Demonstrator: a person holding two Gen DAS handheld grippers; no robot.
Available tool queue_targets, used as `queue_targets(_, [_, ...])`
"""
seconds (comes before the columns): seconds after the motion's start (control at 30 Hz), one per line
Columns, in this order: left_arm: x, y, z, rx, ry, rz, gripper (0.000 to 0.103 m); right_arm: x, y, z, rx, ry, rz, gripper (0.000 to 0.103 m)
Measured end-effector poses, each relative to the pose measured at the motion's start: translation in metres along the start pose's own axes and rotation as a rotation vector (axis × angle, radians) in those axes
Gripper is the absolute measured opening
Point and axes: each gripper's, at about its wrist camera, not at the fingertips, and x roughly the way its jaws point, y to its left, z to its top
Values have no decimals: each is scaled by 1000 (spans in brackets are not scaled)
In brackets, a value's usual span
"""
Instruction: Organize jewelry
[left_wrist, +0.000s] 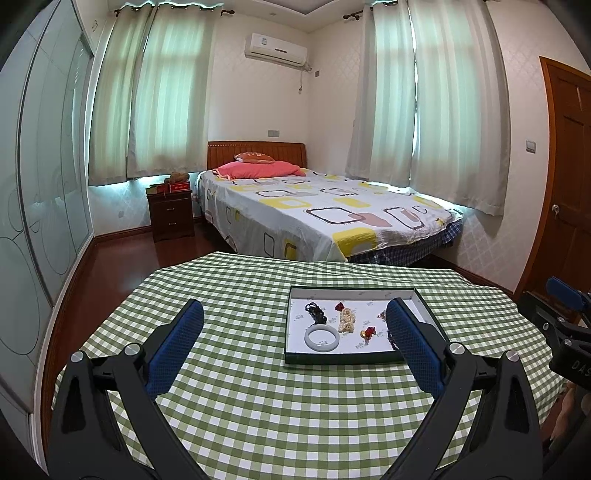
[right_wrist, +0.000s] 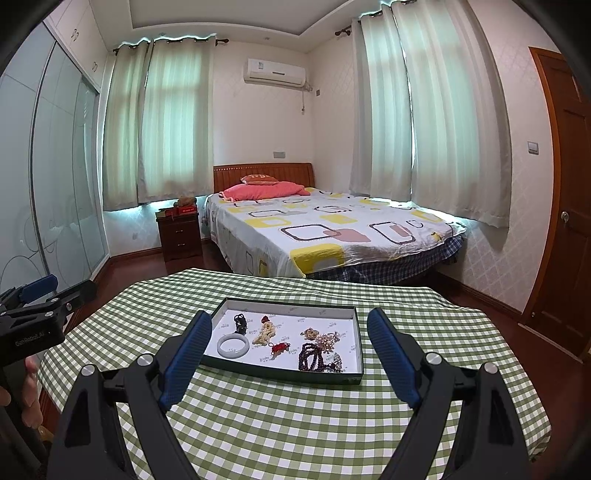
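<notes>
Green-and-white gingham covers the worktop (right_wrist: 295, 424), and on it sits a shallow dark-rimmed tray (right_wrist: 288, 373) with a white printed lining. All the jewelry we can see lies inside it. A pale jade-like bangle (right_wrist: 231, 346) lies flat at the near left, a black beaded piece (right_wrist: 241, 323) just behind it, a cream bead cluster with a red knot (right_wrist: 265, 332) beside that, a small red-and-gold charm (right_wrist: 279, 348) near the middle, and a tangle of dark purple beads (right_wrist: 312, 357) with pinkish and silvery strands crowding the right part.

We hold both grippers above the near edge of the worktop. The left gripper (left_wrist: 295, 341) has its fingers spread wide and holds nothing; the right gripper (right_wrist: 290, 350) is likewise wide apart and empty.

The tray's long axis runs side to side across us. It lies dead ahead of the right gripper — its span frames the tray — while from the left gripper it sits ahead and off to the right. So we judge the right nearer the tangled beads, the left nearer the bangle.

With everything already in the tray, the scene fits either pieces gathered and done or a heap awaiting sorting — we cannot tell which.
</notes>
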Motion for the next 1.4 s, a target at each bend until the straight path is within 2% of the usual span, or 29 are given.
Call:
queue_targets(1.1, [0,2,-1,0,-9,-3,97,2,-2,-1,1,1,-2,83])
queue_targets(1.4, [4,-3,-5,29,6,4,97,4,-6,-1,2,8,-3,83])
